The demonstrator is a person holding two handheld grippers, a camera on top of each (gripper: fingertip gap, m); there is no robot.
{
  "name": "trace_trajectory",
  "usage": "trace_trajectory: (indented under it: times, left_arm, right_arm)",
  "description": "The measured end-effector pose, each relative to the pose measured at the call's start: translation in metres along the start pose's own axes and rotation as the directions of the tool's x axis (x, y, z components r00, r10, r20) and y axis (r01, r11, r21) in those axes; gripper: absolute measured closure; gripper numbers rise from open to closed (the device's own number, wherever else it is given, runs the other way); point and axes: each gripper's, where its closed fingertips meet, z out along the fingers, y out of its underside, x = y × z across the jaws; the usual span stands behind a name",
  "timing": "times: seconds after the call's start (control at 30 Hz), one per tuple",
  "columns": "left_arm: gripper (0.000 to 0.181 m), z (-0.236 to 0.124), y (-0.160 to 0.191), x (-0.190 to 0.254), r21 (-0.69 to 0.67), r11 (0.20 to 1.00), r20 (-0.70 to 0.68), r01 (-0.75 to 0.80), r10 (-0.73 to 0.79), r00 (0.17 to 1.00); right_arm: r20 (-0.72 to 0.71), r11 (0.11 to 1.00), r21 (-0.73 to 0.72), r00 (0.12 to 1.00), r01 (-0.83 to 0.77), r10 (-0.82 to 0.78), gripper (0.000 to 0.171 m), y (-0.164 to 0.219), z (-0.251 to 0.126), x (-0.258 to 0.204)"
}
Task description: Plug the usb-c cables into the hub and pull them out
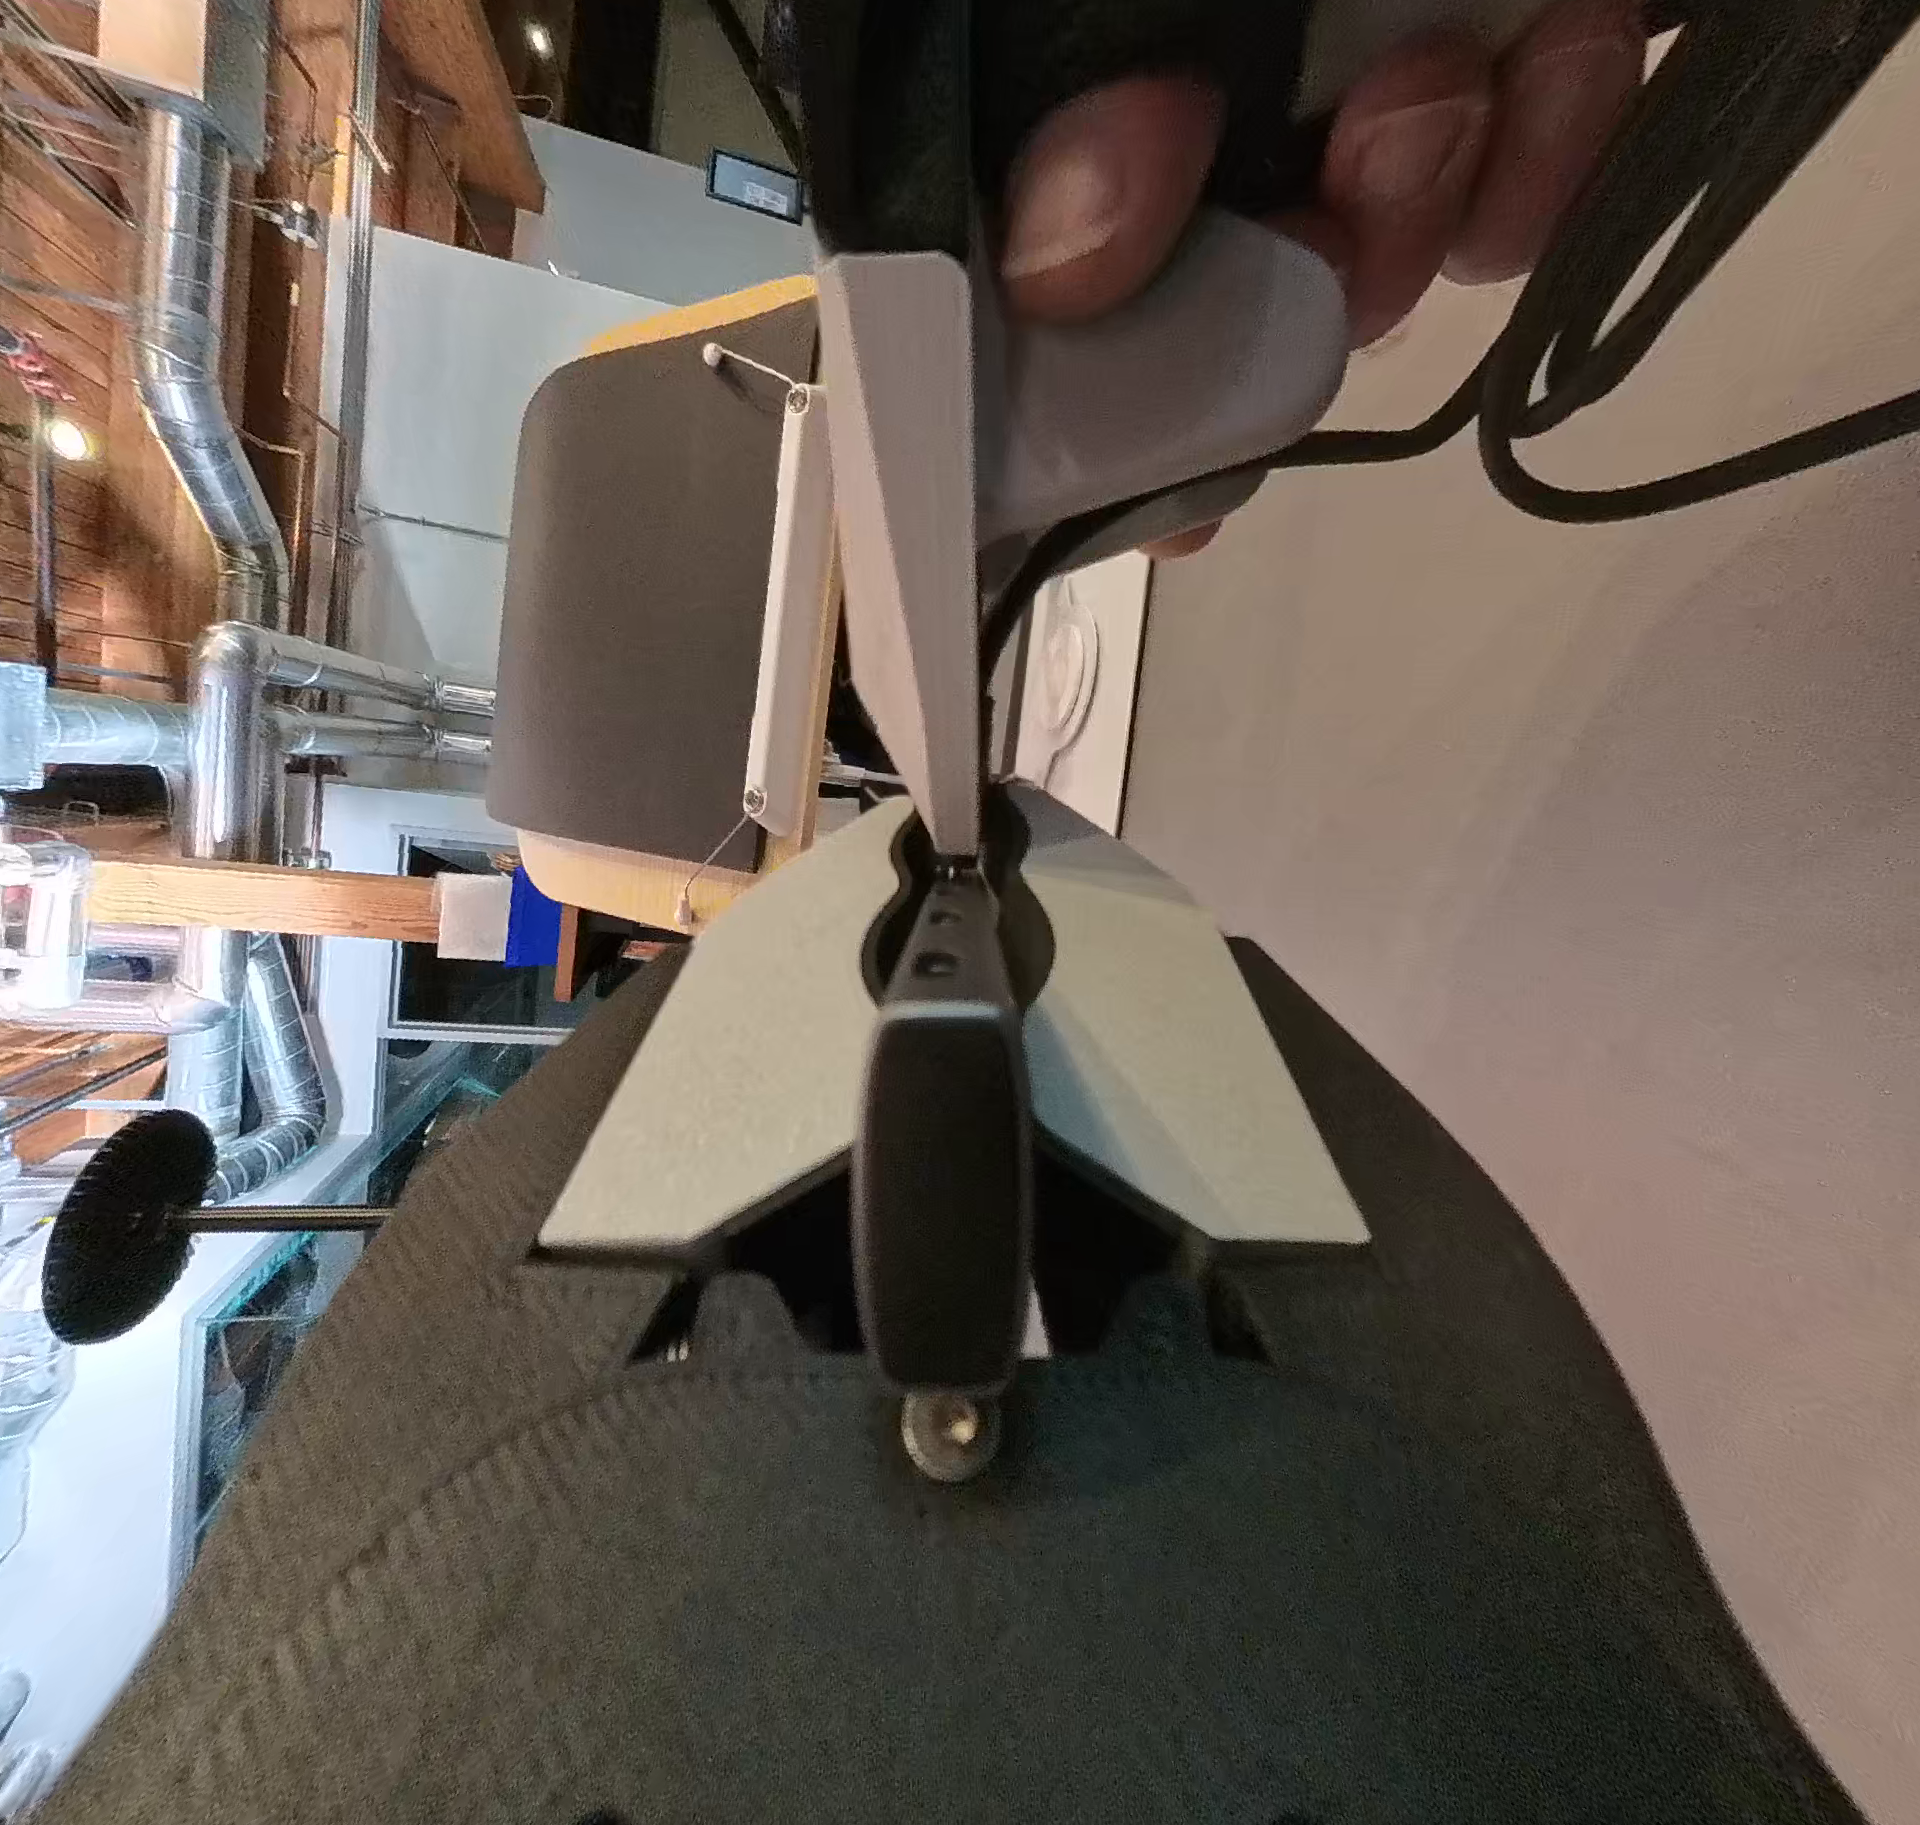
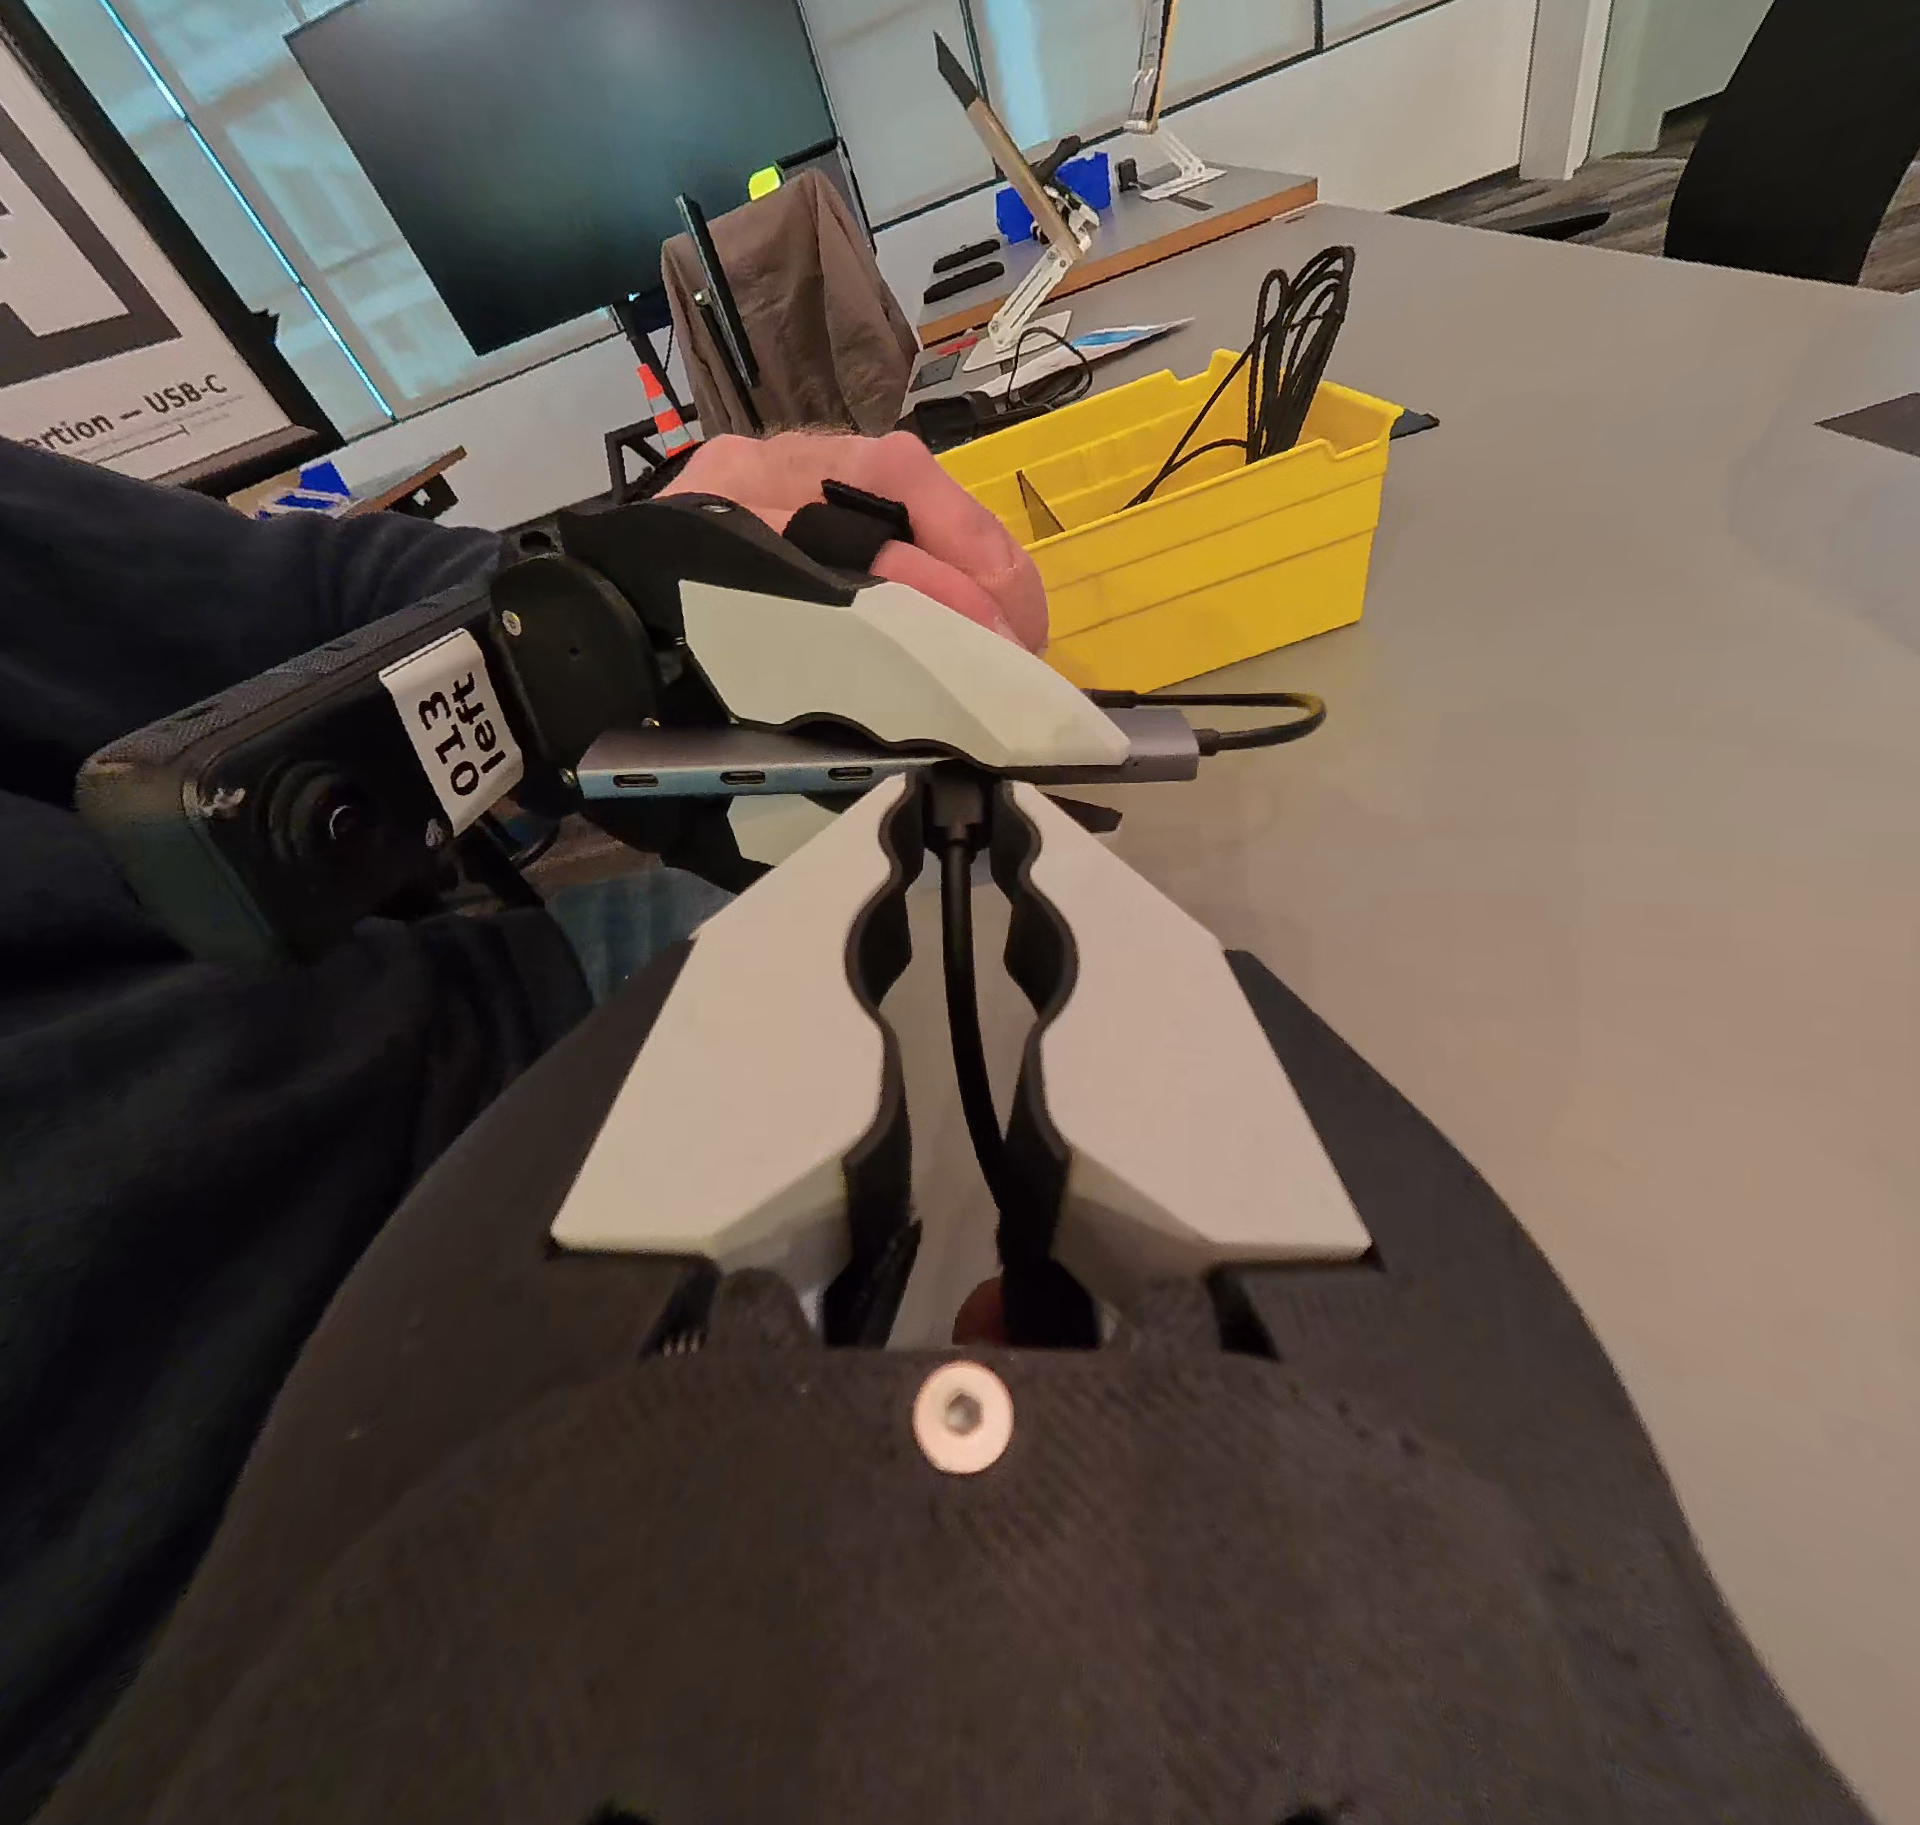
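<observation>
Left gripper [image 1: 951, 871]: fingers clamped flat on the USB-C hub [image 2: 748, 767], held edge-on in its own view; in the right wrist view it shows at [image 2: 1081, 741], carried by a person's hand [image 2: 883, 518].
Right gripper [image 2: 961, 799]: fingers closed around the black plug of a USB-C cable [image 2: 961, 944], tips right at the hub's side.
Hub: slim grey metal bar, held level above the grey table [image 2: 1558, 736], a row of ports along the side facing the right gripper; its own short lead [image 2: 1257, 715] loops off the far end.
Cable: plug meets the hub's port edge; whether it is fully seated cannot be told. The cord runs back between the right fingers.
Yellow bin [image 2: 1195, 539]: on the table beyond the hub, holding a coiled bundle of black cables [image 2: 1294, 352].
Background: a dark monitor [image 2: 561, 102] well behind.
</observation>
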Motion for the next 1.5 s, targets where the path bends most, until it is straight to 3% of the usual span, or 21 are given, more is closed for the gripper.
trace_trajectory:
  times: [0.47,0.7,0.83,0.93,1.0,1.07,1.27,1.5]
  left_arm:
    - [0.172,-0.003,-0.009,-0.005,0.021,0.996,-0.052,0.092,-0.091,0.995]
    - [0.171,-0.008,-0.007,-0.010,0.005,0.988,-0.041,0.152,-0.152,0.988]
    - [0.172,-0.013,-0.013,-0.010,0.014,0.991,-0.042,0.133,-0.132,0.990]
    - [0.172,-0.021,0.034,-0.027,-0.097,0.977,0.009,0.188,-0.188,0.982]
    - [0.172,-0.035,0.026,-0.055,-0.057,0.977,0.055,0.208,-0.205,0.977]
    - [0.172,-0.035,0.005,-0.063,-0.038,0.984,0.028,0.174,-0.173,0.985]
    - [0.172,-0.024,0.030,-0.022,-0.114,0.977,-0.076,0.182,-0.192,0.978]
    - [0.172,-0.024,0.042,-0.003,-0.137,0.965,-0.108,0.222,-0.237,0.965]
  right_arm:
    - [0.024,0.996,0.035,0.996,0.086,-0.087,0.162,-0.007,-0.007,-0.008]
    - [-0.152,0.987,0.034,0.977,0.157,-0.150,0.162,-0.012,-0.004,-0.012]
    - [-0.127,0.985,0.022,0.978,0.171,-0.167,0.161,-0.011,-0.008,-0.018]
    - [-0.162,0.982,0.180,0.987,0.051,-0.022,0.163,-0.034,-0.063,0.013]
    - [-0.200,0.988,0.136,0.979,0.071,-0.043,0.162,-0.033,-0.077,0.024]
    - [-0.205,0.988,0.114,0.976,0.102,-0.077,0.162,-0.037,-0.065,0.019]
    - [-0.317,0.976,0.004,0.926,0.216,-0.204,0.162,-0.044,-0.055,0.012]
    - [-0.467,0.949,-0.114,0.827,0.295,-0.313,0.162,-0.080,-0.122,-0.001]
